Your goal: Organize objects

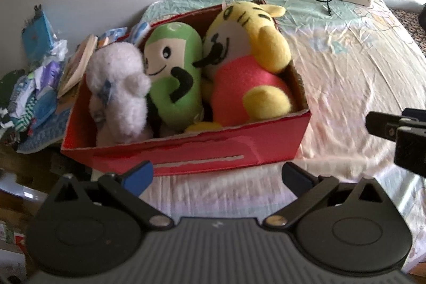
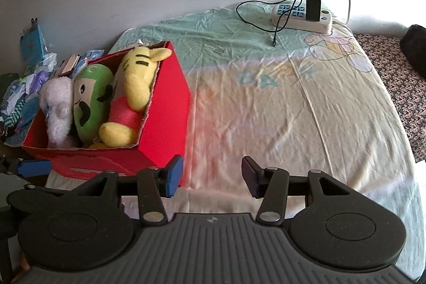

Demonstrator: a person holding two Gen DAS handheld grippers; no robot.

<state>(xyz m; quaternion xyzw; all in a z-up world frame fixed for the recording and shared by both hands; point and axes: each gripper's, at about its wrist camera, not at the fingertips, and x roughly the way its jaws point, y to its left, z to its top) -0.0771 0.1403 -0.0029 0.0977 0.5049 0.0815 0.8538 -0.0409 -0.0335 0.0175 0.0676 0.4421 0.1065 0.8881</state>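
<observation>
Both grippers, left (image 1: 217, 174) and right (image 2: 211, 177), are hovering low over the bed (image 2: 279, 102) with jaws spread, gripping nothing. Three plush toys, white (image 1: 117, 92), green (image 1: 173, 76) and tiger (image 1: 247, 65), are sitting packed inside the red box (image 1: 213, 150). Judging the sorting nearly done, I'd be backing away slowly, keeping fingers from nudging the box's near wall.

Black grippers, blue-padded fingers (image 2: 174, 174); ribbed grey bodies

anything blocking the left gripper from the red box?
Nothing visible. The left gripper is open, with only bare bedsheet before the red box. The right gripper, also open, is off to the side, not in the path.
</observation>
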